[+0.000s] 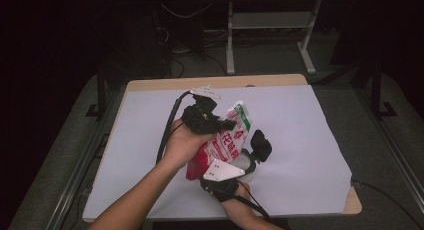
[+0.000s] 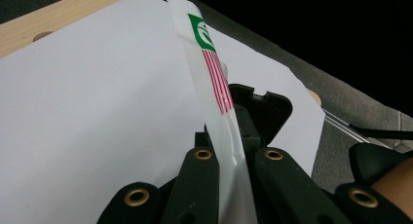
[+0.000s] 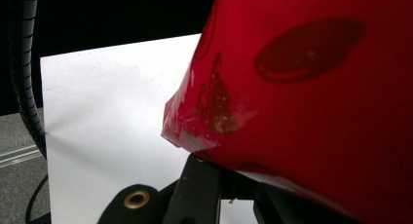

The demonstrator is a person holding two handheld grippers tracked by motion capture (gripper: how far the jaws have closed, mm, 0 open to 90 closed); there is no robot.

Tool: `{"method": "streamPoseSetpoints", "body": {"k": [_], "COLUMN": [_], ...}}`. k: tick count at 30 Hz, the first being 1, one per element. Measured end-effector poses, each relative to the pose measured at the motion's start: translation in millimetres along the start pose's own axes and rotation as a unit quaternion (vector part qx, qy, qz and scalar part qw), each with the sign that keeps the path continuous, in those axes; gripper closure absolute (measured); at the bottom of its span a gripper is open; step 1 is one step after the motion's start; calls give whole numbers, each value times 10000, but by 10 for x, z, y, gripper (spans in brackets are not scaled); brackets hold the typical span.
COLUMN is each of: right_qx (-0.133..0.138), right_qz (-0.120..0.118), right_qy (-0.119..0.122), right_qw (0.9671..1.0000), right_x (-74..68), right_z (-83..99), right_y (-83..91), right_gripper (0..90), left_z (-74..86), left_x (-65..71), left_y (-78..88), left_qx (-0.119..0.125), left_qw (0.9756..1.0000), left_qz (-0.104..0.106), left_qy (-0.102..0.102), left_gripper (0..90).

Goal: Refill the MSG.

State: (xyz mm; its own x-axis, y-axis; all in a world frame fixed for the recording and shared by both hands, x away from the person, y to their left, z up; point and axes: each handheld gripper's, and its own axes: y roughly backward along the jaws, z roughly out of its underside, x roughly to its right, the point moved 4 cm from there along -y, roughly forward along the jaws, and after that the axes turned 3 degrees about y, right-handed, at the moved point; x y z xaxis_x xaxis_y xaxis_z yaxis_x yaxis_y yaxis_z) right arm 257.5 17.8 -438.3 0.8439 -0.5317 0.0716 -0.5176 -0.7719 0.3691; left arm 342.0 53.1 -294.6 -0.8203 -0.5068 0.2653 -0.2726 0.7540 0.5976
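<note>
**Both grippers clamped on a red-and-white bag above the white sheet**

The left gripper (image 1: 226, 124) held the upper part of the red-and-white bag (image 1: 220, 145), its jaws closed tight on the bag's thin white top edge; in the left gripper view that edge (image 2: 221, 136) rose between the two black jaws, showing a green mark and red stripes. The right gripper (image 1: 235, 176) gripped the bag's red lower end, and in the right gripper view the red plastic (image 3: 311, 97) sat pressed against the jaws, which were closed on it. The bag stood tilted near the middle of the table (image 1: 215, 82), lifted over the white sheet (image 1: 300, 140). A black object (image 1: 260, 146) lay just beside the bag on the sheet.
</note>
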Motion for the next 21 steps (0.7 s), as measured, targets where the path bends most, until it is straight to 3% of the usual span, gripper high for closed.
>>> {"method": "streamPoseSetpoints", "body": {"k": [21], "right_qx": [32], "right_qz": [-3], "right_qy": [8], "right_qw": [10000], "right_x": [-3], "right_z": [-8], "right_y": [2], "right_gripper": [899], "left_z": [-2], "left_x": [19], "left_y": [-26], "left_qx": [-8], "left_qw": [10000], "left_qz": [27], "left_qy": [-5], "left_gripper": [899]}}
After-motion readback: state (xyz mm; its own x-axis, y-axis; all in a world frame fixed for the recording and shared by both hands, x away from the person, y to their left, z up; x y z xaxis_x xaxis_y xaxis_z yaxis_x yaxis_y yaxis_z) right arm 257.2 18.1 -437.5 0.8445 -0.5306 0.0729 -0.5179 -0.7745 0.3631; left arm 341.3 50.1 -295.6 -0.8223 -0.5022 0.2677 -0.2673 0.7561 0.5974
